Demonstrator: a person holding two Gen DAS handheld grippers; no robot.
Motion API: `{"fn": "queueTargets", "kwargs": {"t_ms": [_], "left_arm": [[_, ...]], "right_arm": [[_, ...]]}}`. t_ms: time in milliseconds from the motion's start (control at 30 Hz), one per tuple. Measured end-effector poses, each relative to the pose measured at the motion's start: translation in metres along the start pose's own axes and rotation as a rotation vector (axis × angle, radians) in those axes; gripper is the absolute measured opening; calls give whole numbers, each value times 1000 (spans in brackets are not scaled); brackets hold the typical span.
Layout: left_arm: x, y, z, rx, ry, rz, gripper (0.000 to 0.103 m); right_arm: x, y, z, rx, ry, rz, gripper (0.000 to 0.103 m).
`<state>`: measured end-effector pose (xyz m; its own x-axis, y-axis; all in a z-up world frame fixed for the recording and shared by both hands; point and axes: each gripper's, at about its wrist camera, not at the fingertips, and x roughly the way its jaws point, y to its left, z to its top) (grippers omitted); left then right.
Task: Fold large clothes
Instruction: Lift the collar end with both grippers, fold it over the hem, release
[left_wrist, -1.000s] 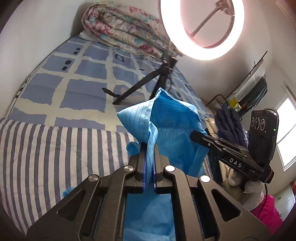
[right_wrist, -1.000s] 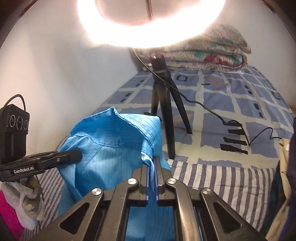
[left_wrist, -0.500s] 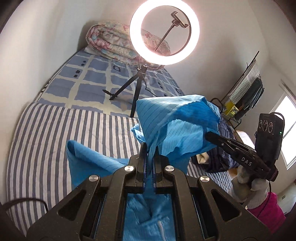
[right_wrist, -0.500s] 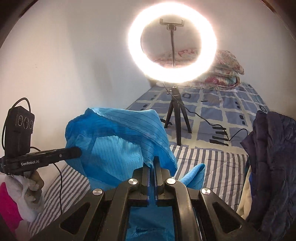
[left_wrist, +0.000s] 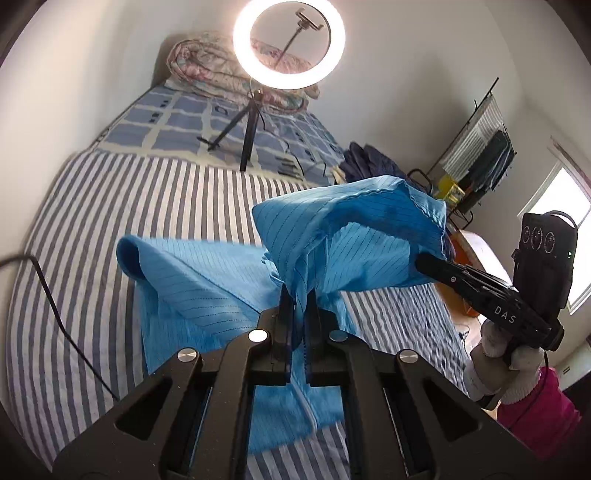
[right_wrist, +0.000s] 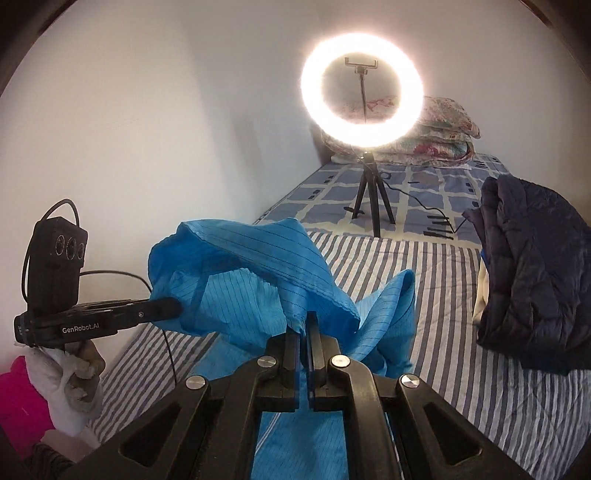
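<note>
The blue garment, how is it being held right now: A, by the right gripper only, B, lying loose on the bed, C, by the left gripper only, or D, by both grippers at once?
D: the left gripper and the right gripper are each shut on an edge of the blue garment, lifting it over the striped bed.

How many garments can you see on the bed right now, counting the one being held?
2. The blue garment hangs over the striped sheet, pinched by both grippers. A dark padded jacket is heaped at the bed's right edge; pale fabric under it may be another.
</note>
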<state>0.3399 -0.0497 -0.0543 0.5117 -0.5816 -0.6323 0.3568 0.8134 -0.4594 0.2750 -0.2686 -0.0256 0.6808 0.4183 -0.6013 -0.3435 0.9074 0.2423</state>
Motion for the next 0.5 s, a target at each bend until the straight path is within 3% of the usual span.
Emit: {"fn": "queueTargets", "kwargs": {"t_ms": [200,500], "left_arm": [[-9,-6,-53,6,50,22,2],[-12,-4,-114,49,166,57,2]], "right_arm": [[-22,22,-62,-15,49,-1,0],[-31,33,-125,-34,142,-8,1]]}}
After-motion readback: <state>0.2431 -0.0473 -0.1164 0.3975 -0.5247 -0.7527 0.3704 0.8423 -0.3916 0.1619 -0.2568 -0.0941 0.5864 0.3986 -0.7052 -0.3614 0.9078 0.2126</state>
